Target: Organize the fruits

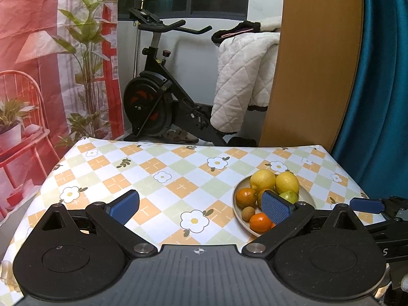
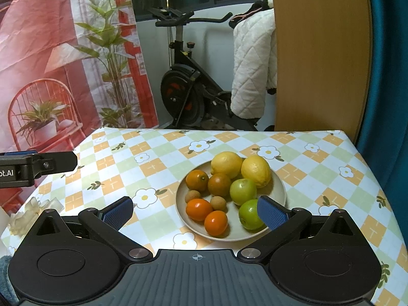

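A beige plate (image 2: 279,187) sits on the checked tablecloth and holds two yellow lemons (image 2: 227,164), two green apples (image 2: 243,191), several oranges (image 2: 199,209) and two small brown fruits (image 2: 218,203). The plate also shows in the left wrist view (image 1: 306,199), partly behind my finger. My right gripper (image 2: 195,211) is open and empty, just in front of the plate. My left gripper (image 1: 201,205) is open and empty, to the left of the plate. The right gripper's fingertip (image 1: 367,205) shows at the right edge of the left view.
The table (image 2: 153,158) carries a flowered checked cloth. White crumpled material (image 2: 33,210) lies at its left edge. Behind the table stand an exercise bike (image 2: 186,97), a white quilt (image 2: 252,71), a wooden panel (image 2: 318,58) and a printed backdrop (image 2: 51,51).
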Action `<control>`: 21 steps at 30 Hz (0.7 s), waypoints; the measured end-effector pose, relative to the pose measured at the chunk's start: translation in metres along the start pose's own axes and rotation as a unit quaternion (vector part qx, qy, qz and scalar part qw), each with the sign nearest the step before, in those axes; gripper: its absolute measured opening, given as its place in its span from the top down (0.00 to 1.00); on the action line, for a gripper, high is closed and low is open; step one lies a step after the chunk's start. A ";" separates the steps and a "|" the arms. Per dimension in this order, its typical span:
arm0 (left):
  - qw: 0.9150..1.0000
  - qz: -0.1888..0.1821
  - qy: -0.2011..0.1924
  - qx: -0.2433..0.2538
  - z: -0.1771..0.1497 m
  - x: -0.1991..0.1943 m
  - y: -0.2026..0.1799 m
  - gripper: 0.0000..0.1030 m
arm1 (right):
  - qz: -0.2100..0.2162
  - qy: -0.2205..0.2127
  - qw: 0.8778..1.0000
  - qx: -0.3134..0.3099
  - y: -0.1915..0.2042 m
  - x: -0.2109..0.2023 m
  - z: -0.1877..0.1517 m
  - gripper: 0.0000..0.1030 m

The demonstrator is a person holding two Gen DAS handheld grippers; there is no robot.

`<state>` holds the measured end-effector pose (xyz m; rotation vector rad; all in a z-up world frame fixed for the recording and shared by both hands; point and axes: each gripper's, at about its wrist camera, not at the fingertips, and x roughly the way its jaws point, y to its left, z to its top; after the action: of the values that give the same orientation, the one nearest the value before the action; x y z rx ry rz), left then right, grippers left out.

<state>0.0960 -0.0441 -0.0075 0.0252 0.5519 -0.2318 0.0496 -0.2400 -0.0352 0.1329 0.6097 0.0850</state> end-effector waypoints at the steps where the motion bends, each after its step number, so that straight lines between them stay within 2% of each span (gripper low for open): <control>1: 1.000 0.000 0.000 0.000 0.000 0.000 0.000 0.00 | 0.000 0.000 1.000 0.000 0.000 0.000 0.000 0.00; 21: 1.000 0.005 0.003 -0.004 -0.002 -0.001 0.000 0.00 | -0.001 -0.002 1.000 -0.002 -0.001 -0.001 0.001 0.00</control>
<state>0.0949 -0.0433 -0.0085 0.0212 0.5592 -0.2207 0.0498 -0.2416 -0.0341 0.1286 0.6063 0.0837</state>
